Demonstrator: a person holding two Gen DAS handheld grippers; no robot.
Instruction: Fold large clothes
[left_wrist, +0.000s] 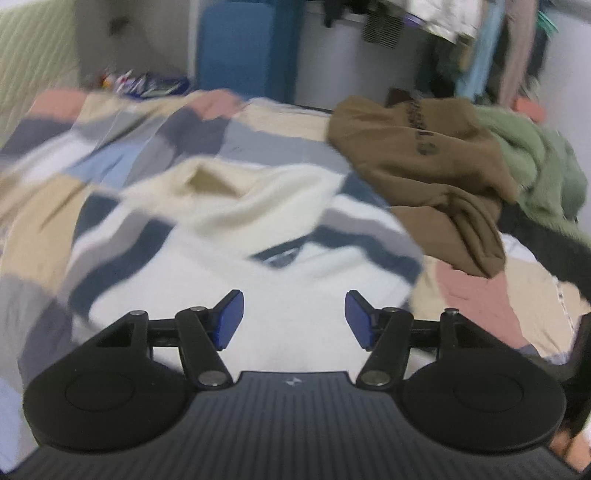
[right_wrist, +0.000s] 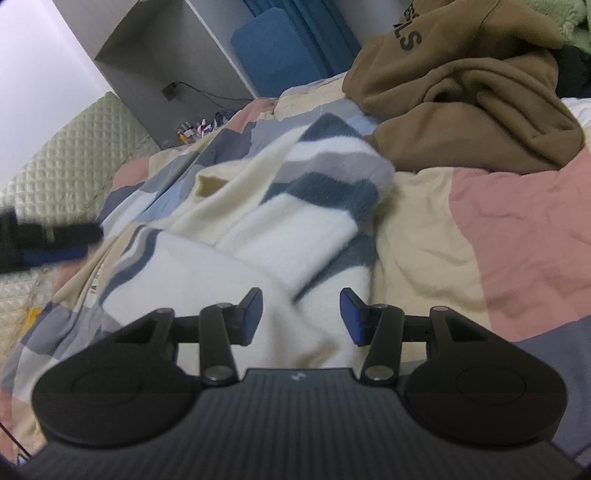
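A fluffy white sweater (left_wrist: 236, 236) with grey and dark blue stripes lies partly folded on the bed; it also shows in the right wrist view (right_wrist: 288, 229). My left gripper (left_wrist: 294, 317) is open and empty, just above the sweater's near white part. My right gripper (right_wrist: 301, 317) is open and empty over the sweater's near edge. The left gripper shows blurred at the left edge of the right wrist view (right_wrist: 48, 240).
A crumpled brown hoodie (left_wrist: 424, 166) lies at the right, also seen in the right wrist view (right_wrist: 461, 103). A green fleece garment (left_wrist: 543, 166) lies beyond it. The patchwork quilt (right_wrist: 498, 221) covers the bed. A padded headboard (right_wrist: 74, 155) stands left. Clothes hang at back right (left_wrist: 480, 44).
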